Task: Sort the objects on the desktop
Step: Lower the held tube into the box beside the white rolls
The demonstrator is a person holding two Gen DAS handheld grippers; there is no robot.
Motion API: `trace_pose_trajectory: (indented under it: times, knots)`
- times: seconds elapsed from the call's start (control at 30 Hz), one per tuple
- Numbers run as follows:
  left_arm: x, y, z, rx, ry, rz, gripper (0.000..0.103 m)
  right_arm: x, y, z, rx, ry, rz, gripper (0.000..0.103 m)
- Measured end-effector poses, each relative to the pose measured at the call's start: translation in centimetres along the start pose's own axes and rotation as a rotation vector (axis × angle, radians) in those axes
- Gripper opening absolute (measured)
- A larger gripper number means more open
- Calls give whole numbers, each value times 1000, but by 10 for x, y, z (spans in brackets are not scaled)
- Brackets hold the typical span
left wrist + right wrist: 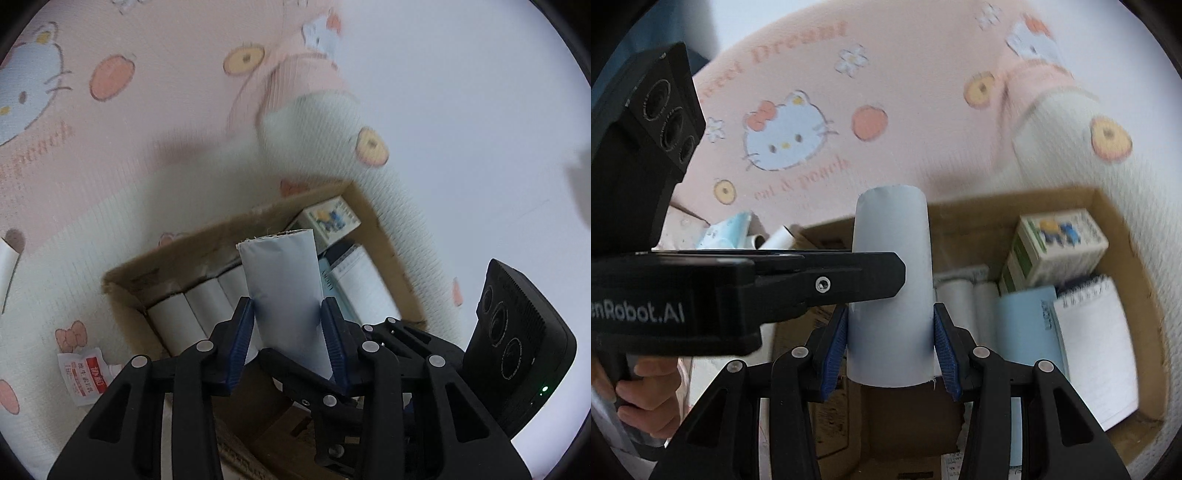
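Left wrist view first: my left gripper (pixel 288 328) has its blue pads pressed on both sides of a pale paper roll (pixel 286 291), so it's holding that one, tilted a bit, right above the cardboard box (pixel 207 240). Down in the box I can see a row of white rolls (pixel 192 314) along one side, a small printed carton (pixel 330 219) at the far corner and a spiral notepad (pixel 364 284) next to it. Outside the box, a little red-and-white sachet (pixel 83 373) lies on the pink cartoon-cat blanket (pixel 147 92).

Over on the right wrist view, my right gripper (pixel 890 339) is clamped on its own pale roll (pixel 892 288), standing upright between the pads, also over the box. Same carton, notepad and a light blue booklet (pixel 1023 325) sit inside. The other handheld unit crosses in front from the left, with my hand (pixel 646 398) wrapped round its grip. Picture's a bit smeared around the edges.
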State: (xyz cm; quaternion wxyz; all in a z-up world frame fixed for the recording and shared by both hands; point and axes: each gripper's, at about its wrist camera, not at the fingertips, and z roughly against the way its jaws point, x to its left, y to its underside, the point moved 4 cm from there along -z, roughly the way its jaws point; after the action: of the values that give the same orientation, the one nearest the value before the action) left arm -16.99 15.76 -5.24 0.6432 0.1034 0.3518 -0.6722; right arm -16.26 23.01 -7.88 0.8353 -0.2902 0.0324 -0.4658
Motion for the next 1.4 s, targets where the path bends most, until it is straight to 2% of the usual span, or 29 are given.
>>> trace_pose_trajectory:
  times: [0.13,0.3,0.63,0.83,0.97,1.27,1.4]
  knots:
    - [-2,-1,-17,40,-17,-4,41,-14,8,-11,41,-18,-33,42]
    - [-4,3,-30,62,-45,-27,41,-21,13,-18,83,6,-13,42]
    - [15,5,-51,167,-34,93,40,-28,18,-39,220,2,-1,42]
    - [12,7,-63,196,-81,69,40,-38,20,-48,269,-12,-20,42]
    - [13,7,-71,229,-85,74,40,-44,22,-52,300,-27,-27,42]
    - [19,5,-85,262,-109,126,39,-56,23,-59,337,-53,-59,42]
    - [24,6,-97,290,-137,168,33,-66,25,-67,361,-47,-105,42]
